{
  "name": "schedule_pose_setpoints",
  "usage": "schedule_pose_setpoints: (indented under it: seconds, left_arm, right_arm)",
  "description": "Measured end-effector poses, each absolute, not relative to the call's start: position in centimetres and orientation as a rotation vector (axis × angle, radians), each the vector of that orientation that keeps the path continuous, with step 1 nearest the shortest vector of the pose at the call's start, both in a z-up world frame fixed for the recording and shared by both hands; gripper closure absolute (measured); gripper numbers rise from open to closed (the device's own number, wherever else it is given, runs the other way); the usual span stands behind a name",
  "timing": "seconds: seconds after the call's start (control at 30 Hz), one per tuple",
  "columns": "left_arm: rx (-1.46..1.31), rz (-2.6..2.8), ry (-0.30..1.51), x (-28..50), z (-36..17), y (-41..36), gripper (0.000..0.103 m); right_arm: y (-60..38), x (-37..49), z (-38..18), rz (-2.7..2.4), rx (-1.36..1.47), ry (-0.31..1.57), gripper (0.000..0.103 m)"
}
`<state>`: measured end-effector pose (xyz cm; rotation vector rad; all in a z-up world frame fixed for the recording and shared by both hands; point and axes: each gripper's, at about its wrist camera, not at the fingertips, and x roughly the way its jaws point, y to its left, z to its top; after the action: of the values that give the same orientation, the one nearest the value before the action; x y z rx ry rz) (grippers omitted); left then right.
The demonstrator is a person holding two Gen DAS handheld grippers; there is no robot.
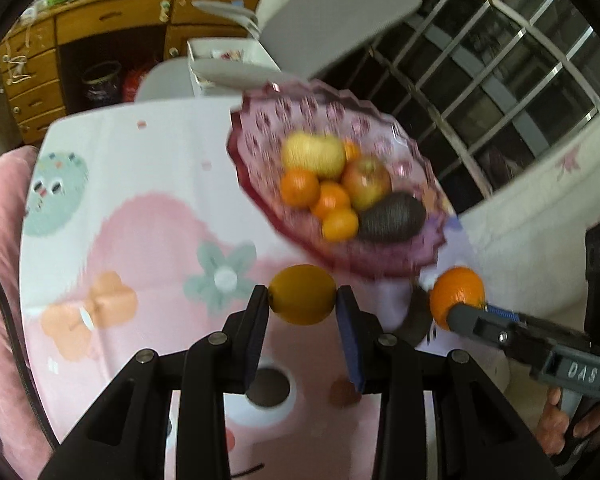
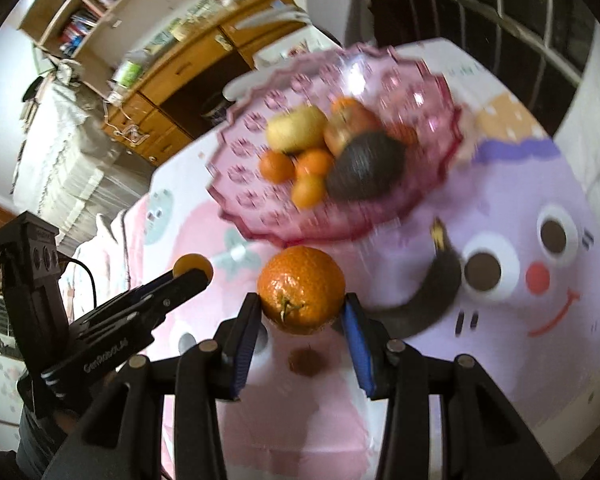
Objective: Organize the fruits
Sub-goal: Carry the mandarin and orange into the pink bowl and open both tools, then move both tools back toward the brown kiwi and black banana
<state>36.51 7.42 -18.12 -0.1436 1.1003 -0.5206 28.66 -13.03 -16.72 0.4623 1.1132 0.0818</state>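
Above a table draped in a pastel cartoon tablecloth [image 1: 152, 216], both grippers are raised side by side, each pointing toward a pink glass bowl [image 1: 260, 120]. Left gripper [image 1: 302, 300]: fingers level, clamped on a yellow-orange citrus fruit [image 1: 302, 294] held between the pads clear of the cloth; in the right wrist view it enters from the lower left with only the fruit's top showing past its fingers [image 2: 188, 278]. Right gripper [image 2: 302, 306]: fingers level, gripping a larger orange [image 2: 301, 290], stem end facing the camera, just short of the bowl's near rim. Bowl contents: a yellow apple [image 1: 313, 154], a red-yellow apple [image 1: 366, 180], several small oranges [image 1: 300, 187] and a dark avocado [image 1: 392, 216], all piled at its centre. On the cloth just right of the right gripper lies a blackened banana [image 2: 440, 280], curving beside the printed face. Behind the table stand grey chairs [image 1: 332, 12] and a wooden drawer unit [image 1: 112, 24]; a barred window [image 1: 500, 60] lies to the right. Both frames are motion-blurred.
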Motion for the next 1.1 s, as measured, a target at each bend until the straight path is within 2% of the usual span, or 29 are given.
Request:
schedule_pose_setpoints:
  seconds: [0.27, 0.6, 0.67, 0.73, 0.87, 1.1]
  left_arm:
    - [-0.155, -0.448, 1.047, 39.6, -16.6, 6.1, 0.070]
    - [-0.131, -0.415, 1.064, 41.5, -17.7, 3.5, 0.070]
    - [-0.127, -0.406, 1.066, 41.7, -17.7, 3.1, 0.065]
    - [-0.126, -0.390, 1.060, 41.7, -17.6, 3.0, 0.045]
    - [-0.139, -0.362, 1.079, 41.0, -18.0, 3.1, 0.043]
    - [-0.175, -0.277, 1.155, 38.2, -19.5, 4.1, 0.037]
  right_arm:
    - [-13.9, 31.5, -15.6, 0.150, 0.392, 1.081, 0.061]
    - [-14.9, 33.4, -16.7, 0.176, 0.361, 1.094, 0.060]
    - [-15.1, 33.6, -16.8, 0.192, 0.364, 1.096, 0.059]
    - [-15.3, 33.8, -17.0, 0.208, 0.358, 1.098, 0.058]
    - [-15.7, 33.6, -16.6, 0.230, 0.337, 1.083, 0.049]
    - [-16.2, 31.8, -15.3, 0.284, 0.206, 1.020, 0.047]
